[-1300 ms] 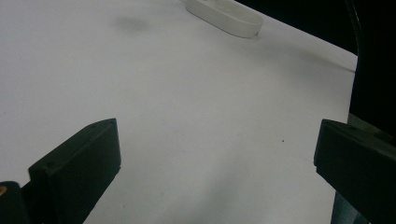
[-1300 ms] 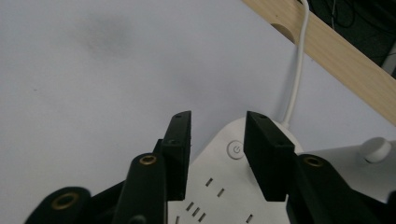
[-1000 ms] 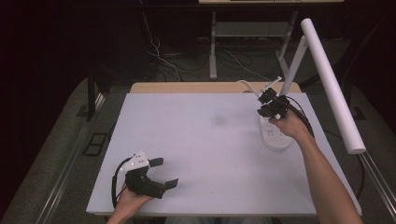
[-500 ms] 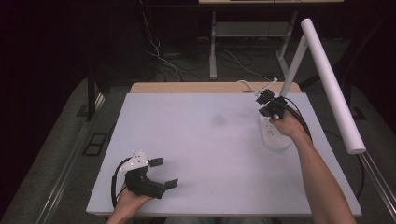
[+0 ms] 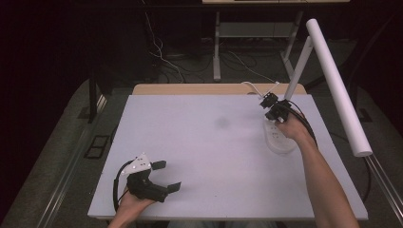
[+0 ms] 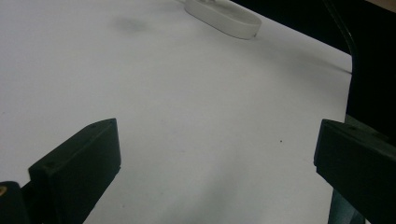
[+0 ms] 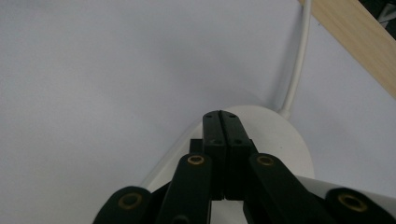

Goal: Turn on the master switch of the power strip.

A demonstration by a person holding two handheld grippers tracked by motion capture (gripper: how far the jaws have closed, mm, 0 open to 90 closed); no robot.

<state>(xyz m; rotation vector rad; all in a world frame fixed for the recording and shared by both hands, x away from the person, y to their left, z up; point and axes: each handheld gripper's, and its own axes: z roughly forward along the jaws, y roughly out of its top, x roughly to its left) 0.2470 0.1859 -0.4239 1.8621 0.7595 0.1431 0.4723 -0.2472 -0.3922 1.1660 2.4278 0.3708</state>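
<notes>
A: Where does the white power strip lie on the table?

B: Near the far right edge, its long axis running from the person's side toward the far edge. Its white cord leaves the far end toward the wooden strip.

A: Anything hard to make out?

B: The right hand covers part of it, so its sockets are unclear.

A: The tongs?

B: The right tongs are pressed together over its far end, having just been closing with nothing between them, lower than a second ago. The left tongs stand apart, resting near the front left, unmoved.
</notes>
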